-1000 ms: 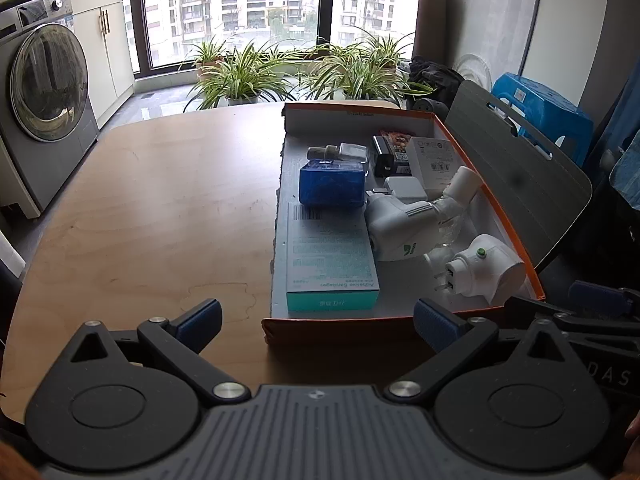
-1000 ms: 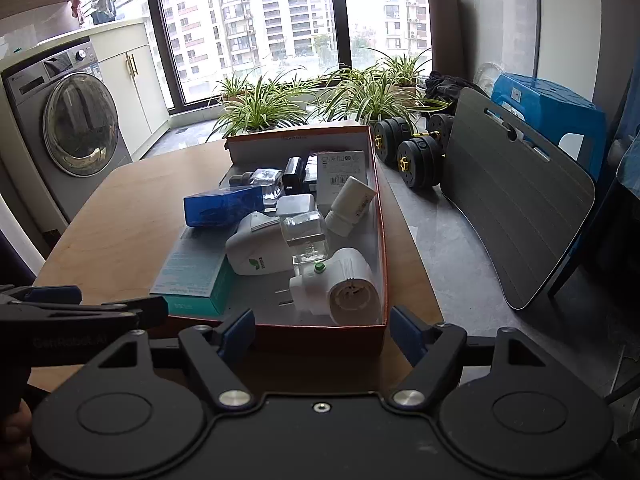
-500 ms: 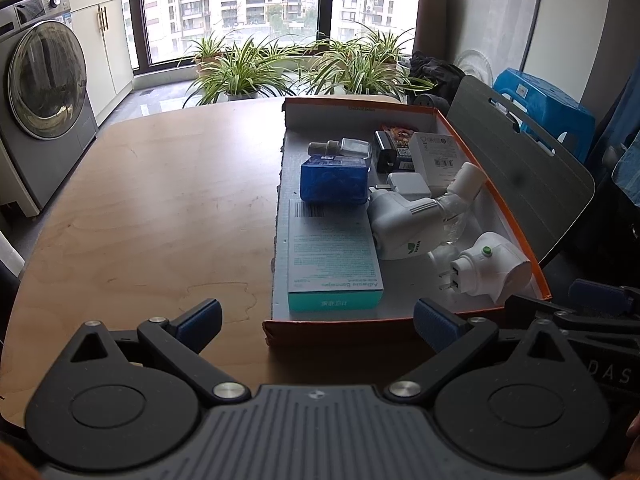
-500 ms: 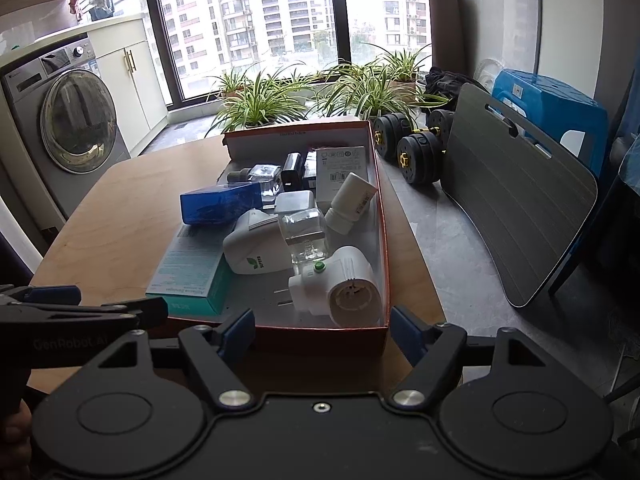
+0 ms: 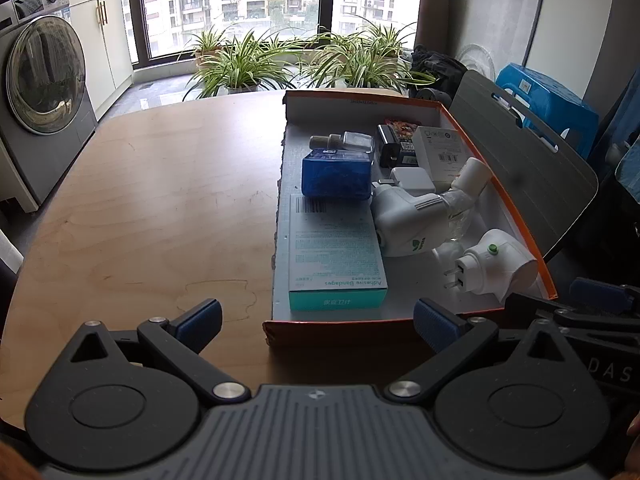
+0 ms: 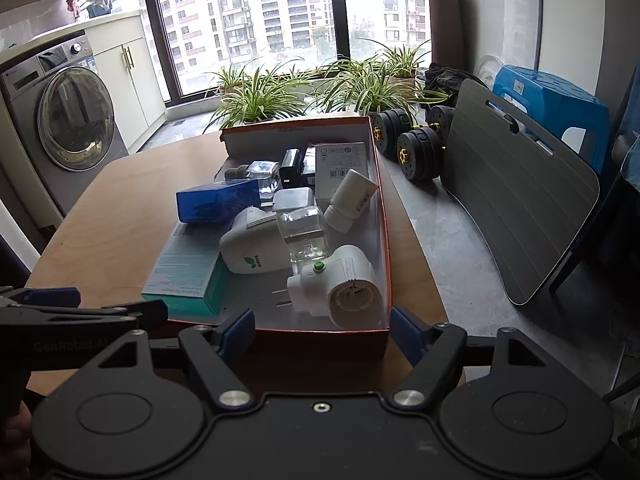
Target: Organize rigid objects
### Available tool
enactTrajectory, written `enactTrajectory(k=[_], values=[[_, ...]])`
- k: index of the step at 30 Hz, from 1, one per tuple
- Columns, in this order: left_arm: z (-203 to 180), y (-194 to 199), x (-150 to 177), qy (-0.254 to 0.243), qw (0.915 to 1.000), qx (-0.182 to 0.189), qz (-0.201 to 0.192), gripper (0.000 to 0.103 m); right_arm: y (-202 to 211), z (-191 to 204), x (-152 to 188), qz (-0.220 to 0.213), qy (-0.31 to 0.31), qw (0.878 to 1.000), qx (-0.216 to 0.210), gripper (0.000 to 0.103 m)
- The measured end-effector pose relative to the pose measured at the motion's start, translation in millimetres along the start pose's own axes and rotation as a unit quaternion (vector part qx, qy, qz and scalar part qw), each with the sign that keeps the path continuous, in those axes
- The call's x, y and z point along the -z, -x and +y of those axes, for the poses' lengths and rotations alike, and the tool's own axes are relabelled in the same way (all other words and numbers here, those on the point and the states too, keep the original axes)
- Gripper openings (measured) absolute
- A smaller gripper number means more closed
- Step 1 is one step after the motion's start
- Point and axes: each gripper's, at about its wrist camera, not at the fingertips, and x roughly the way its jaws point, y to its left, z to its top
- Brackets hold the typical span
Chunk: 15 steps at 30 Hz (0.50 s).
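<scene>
Both sets of jaws are being held spread wide with nothing pinched: the left gripper (image 5: pixel 316 320) is hanging over the near edge of the wooden surface (image 5: pixel 152 200), and the right gripper (image 6: pixel 322 326) is being kept right at the near end of the orange box (image 6: pixel 320 338), its blue pads straddling that end wall without touching it as far as can be seen. Inside the box, a white plug adapter (image 6: pixel 340 284) with a green button is lying on its side closest to the jaws, just beside a second white plug-in unit (image 6: pixel 252 248) with a leaf logo and a clear bottle (image 6: pixel 302 232). A teal bandage box (image 5: pixel 336 256) is lying flat along the left wall, and a blue box (image 5: pixel 334 174) is being propped just behind it. Further back, a white capped bottle (image 6: pixel 352 200), a small white charger (image 6: pixel 294 200), a dark adapter (image 6: pixel 290 166) and a white labelled carton (image 6: pixel 338 162) are crowded toward the far wall. Beyond all that, dumbbells (image 6: pixel 408 140), spider plants (image 6: pixel 260 100) and a washing machine (image 6: pixel 68 120) are being left alone on the floor.
</scene>
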Motion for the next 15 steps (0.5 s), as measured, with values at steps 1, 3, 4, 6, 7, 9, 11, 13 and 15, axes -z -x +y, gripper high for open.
enactTrajectory(k=[1,3,4,6,7,9,11,13,15], values=[[0.5,-0.6,-0.2,0.0,1.0,0.0,0.001,0.103,0.0,0.0,0.0,0.0,0.0,1.0,0.0,0.088],[0.7,-1.3,-0.4,0.001,1.0,0.0,0.002,0.103,-0.9,-0.1,0.0,0.001,-0.001,1.0,0.0,0.088],[0.3,-1.8,-0.5,0.0,1.0,0.0,0.003,0.103,-1.2,0.0,0.2,0.002,-0.001,1.0,0.0,0.088],[0.1,-2.7,-0.5,0.0,1.0,0.001,0.004,0.103,-2.0,-0.3,0.1,0.003,-0.002,1.0,0.001,0.088],[-0.1,-3.3,-0.5,0.001,1.0,0.001,0.005,0.103,-2.4,-0.1,0.1,0.003,-0.002,1.0,0.001,0.088],[0.1,-4.5,-0.7,0.002,1.0,0.003,0.007,0.103,-3.2,-0.2,-0.3,0.004,-0.002,1.0,0.001,0.088],[0.6,-5.4,-0.7,0.003,1.0,0.003,0.009,0.103,-3.9,0.0,-0.1,0.005,-0.002,1.0,0.001,0.088],[1.5,-6.0,-0.2,0.005,0.9999,0.003,0.01,0.103,-4.6,-0.3,-0.4,0.006,-0.002,1.0,0.0,0.088],[2.6,-6.6,-0.1,0.006,0.9999,0.006,0.012,0.103,-4.8,-0.5,-0.6,0.006,-0.003,1.0,0.0,0.088]])
